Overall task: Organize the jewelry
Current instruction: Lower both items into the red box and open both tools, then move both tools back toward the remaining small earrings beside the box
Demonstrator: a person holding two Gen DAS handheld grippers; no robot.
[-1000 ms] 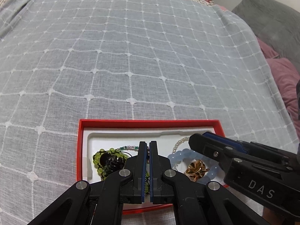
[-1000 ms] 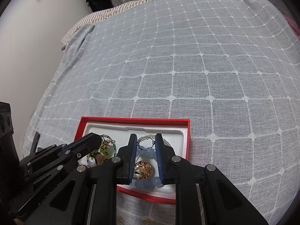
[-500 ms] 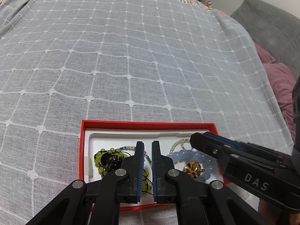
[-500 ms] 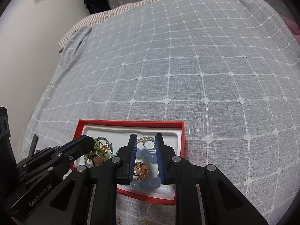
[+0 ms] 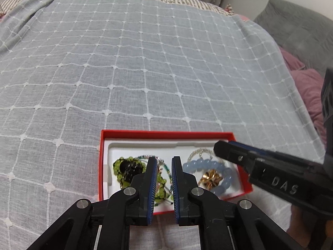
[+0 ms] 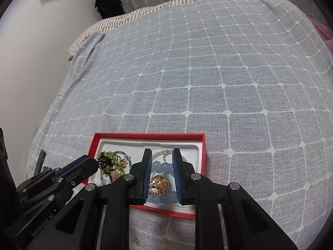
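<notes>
A red box (image 5: 166, 134) with a white liner sits on the bed; it also shows in the right wrist view (image 6: 145, 135). In it lie a green bead bracelet with a black piece (image 5: 127, 167), a blue bead bracelet (image 5: 205, 165) around a gold flower ring (image 5: 210, 179), and a small pearl chain (image 5: 197, 153). My left gripper (image 5: 163, 160) is open a little and empty, above the green beads. My right gripper (image 6: 160, 153) is open and empty, above the blue bracelet (image 6: 164, 165) and the gold ring (image 6: 159, 184).
A grey-blue checked bedspread (image 5: 145, 66) covers the bed. Grey and pink pillows (image 5: 308, 48) lie at the right. A white wall (image 6: 31, 62) runs along the bed's left side. A dark object (image 6: 108, 2) stands by the curtain at the far end.
My left gripper has opened from nearly shut to a small gap. Both grippers have drawn back a little from the box. The jewelry has not moved.
</notes>
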